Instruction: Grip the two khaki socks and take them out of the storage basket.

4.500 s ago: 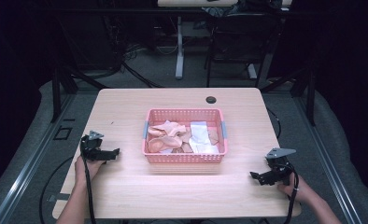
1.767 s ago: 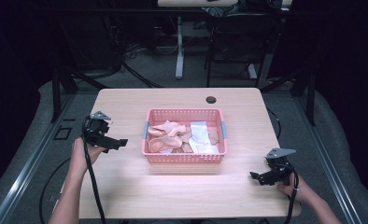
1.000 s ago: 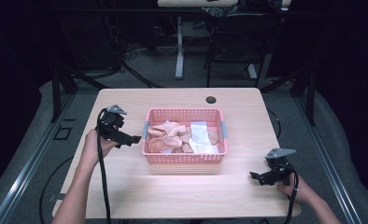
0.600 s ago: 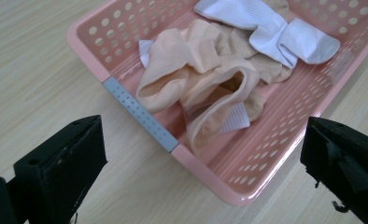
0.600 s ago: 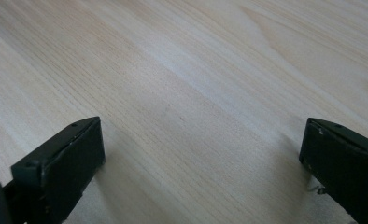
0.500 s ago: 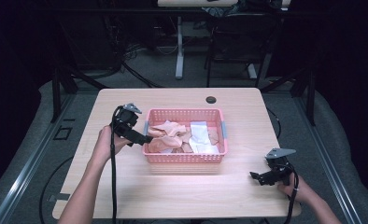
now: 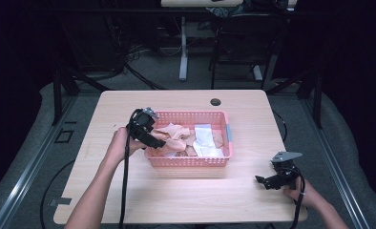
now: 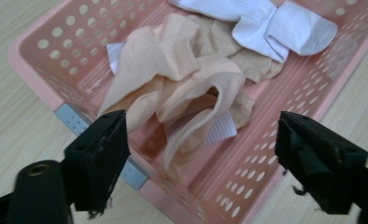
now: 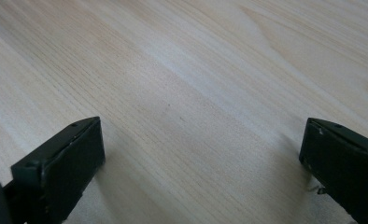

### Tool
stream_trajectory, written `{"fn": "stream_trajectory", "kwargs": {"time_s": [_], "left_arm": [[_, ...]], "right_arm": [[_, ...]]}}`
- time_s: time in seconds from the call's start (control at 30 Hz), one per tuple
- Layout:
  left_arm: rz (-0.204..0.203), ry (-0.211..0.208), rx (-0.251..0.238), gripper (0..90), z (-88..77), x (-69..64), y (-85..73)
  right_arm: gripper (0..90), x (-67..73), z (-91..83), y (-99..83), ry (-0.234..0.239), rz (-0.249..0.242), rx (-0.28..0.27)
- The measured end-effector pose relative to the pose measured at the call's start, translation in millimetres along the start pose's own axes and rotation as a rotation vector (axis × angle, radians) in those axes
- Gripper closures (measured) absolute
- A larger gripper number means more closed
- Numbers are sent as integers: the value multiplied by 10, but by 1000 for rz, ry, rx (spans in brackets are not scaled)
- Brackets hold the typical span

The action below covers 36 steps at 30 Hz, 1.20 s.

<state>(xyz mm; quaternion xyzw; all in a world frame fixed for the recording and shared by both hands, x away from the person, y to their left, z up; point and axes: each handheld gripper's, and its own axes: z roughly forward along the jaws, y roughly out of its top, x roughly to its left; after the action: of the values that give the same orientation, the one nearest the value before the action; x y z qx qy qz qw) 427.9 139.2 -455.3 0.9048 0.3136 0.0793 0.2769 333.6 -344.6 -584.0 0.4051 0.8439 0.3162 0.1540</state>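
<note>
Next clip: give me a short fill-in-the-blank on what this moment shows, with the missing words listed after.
1. The peach and white socks lie in a basket whose colour is ____.
2. The left gripper, its jaws just closing, hangs over the basket's ____ end in the high view.
3. The right gripper is open above bare ____.
4. The small dark round thing sits on the table ____ the basket, toward the far edge.

Missing words: pink; left; wood; behind

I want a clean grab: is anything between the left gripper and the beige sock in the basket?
Nothing visible. The left gripper has just been closing above the beige sock, not yet gripping; the basket rim lies below.
</note>
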Motion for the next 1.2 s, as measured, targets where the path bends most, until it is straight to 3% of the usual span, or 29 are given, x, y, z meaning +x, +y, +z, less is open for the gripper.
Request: {"fn": "stream_trajectory", "kwargs": {"time_s": [0.1,0.43,0.83,1.2], "left_arm": [[9,6,21,301,61,-21,12],[19,-13,71,539,243,-62,40],[34,-36,96,840,290,-57,32],[36,-53,63,887,198,-39,61]], "right_arm": [[0,1,3,-1,2,2,-3],[0,0,0,0,0,0,0],[0,6,5,-4,4,8,-7],[0,0,-1,-1,0,-1,1]]}}
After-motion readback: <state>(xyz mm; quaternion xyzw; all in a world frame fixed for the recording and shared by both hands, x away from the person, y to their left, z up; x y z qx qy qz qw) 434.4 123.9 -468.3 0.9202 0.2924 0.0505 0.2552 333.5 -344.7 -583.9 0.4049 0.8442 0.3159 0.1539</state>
